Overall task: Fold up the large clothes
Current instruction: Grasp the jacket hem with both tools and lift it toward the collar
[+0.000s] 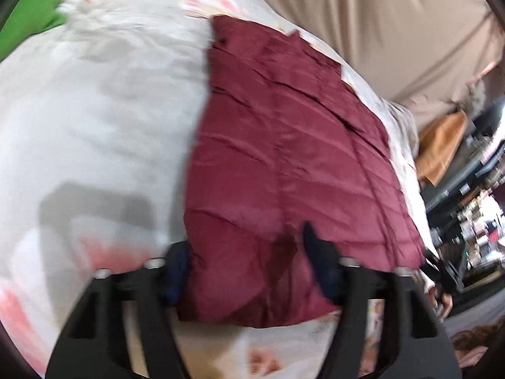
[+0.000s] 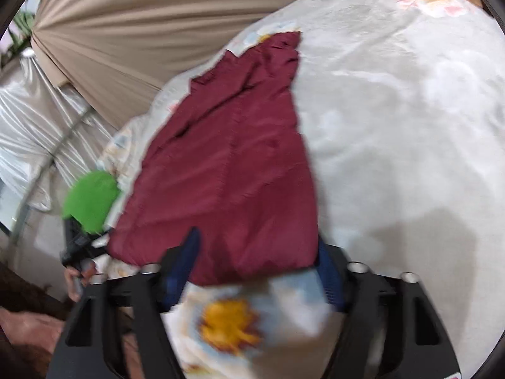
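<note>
Jacket (image 1: 284, 164) hem lies between both jaws.

Both wrist views are smeared by motion blur. The near hem of the maroon quilted jacket (image 1: 284, 164) is covered by the left gripper (image 1: 244, 252) fingers; whether the pads press the cloth cannot be told. The same holds at the right gripper (image 2: 257, 252). The bedsheet (image 1: 94, 110) print is smeared; the orange motif (image 2: 230, 325) is unreadable. A green object (image 1: 34, 9) is cut by the frame edge. Shelf clutter (image 1: 473, 221) is indistinct.
</note>
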`<state>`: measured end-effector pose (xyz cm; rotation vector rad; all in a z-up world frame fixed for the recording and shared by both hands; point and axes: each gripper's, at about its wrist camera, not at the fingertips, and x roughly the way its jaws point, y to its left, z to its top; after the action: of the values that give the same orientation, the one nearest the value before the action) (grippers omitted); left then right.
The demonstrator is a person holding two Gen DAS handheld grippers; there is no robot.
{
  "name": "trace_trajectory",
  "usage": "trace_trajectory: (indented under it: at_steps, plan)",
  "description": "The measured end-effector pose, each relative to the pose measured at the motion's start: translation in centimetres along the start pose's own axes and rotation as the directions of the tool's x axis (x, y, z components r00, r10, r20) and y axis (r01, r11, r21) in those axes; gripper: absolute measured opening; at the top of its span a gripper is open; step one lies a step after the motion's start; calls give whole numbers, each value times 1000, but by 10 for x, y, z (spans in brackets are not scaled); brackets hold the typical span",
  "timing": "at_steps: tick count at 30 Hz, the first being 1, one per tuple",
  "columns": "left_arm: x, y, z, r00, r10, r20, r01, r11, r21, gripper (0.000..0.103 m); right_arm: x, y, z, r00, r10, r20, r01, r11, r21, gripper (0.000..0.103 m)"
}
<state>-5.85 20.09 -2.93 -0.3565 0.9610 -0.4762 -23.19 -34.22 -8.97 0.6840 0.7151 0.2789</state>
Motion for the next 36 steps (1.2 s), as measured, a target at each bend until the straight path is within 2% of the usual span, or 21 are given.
trace_trajectory:
  at_steps: [1,2,3,6,7,8,10,12,15,17,18,20,22,23,25,26,30,33,36]
  plan:
    - [-2,-3,0,1000,3,5,-3,1000,12,35,0,2,-1,1000,-6,4,6,1000,-6,18]
    - [-8,-8,0,1000,6,21,-6,1000,26,19,-2,6,-1,1000,-5,19,5,1000,-15,12]
    - [-16,-8,1,999,-1,41,0,1000,29,13,-7,9,-1,999,4,38,-3,1000,-22,9]
    - [-54,-15,3,988,-60,142,56,998,27,7,-40,31,-8,989,71,133,-58,993,-100,4]
    - [-71,-20,4,978,-87,191,80,996,41,7,-51,37,-8,982,95,162,-75,989,-128,4]
    - [-81,-24,5,970,-102,219,94,994,50,6,-72,51,-12,962,161,221,-120,975,-185,4]
    - [-116,-39,7,940,-138,311,114,989,94,6,-103,71,-15,924,236,300,-160,953,-256,3]
    - [-147,-54,9,904,-166,394,121,983,135,6,-130,87,-12,886,281,370,-172,938,-301,3]
    - [-180,-66,17,855,-205,476,144,976,161,6,-161,103,-3,828,311,466,-160,928,-336,3]
    - [-189,-71,25,835,-224,502,156,972,173,7,-172,112,8,794,337,506,-168,921,-351,3]
    - [-188,-75,33,832,-221,509,147,972,182,7,-175,115,14,786,341,517,-166,920,-355,3]
    - [-180,-77,50,838,-204,505,127,975,182,7,-167,123,35,788,317,527,-138,926,-350,3]
    - [-159,-78,78,859,-169,484,93,980,176,7,-143,125,66,813,253,525,-88,944,-319,3]
    - [-139,-79,97,876,-129,466,60,985,161,7,-133,123,78,824,228,518,-73,950,-302,3]
    - [-108,-76,121,896,-56,441,-8,990,142,7,-100,116,107,852,171,495,-46,966,-255,3]
    - [-81,-76,141,907,9,420,-69,989,130,7,-81,110,125,866,137,480,-28,974,-227,3]
    - [7,-69,187,924,177,338,-222,970,100,7,-12,81,180,916,19,400,26,994,-105,3]
    - [63,-54,206,934,247,260,-276,958,83,7,45,51,210,942,-86,324,98,995,-22,3]
    - [106,-38,215,939,288,188,-305,950,70,7,95,19,227,955,-154,252,149,988,40,3]
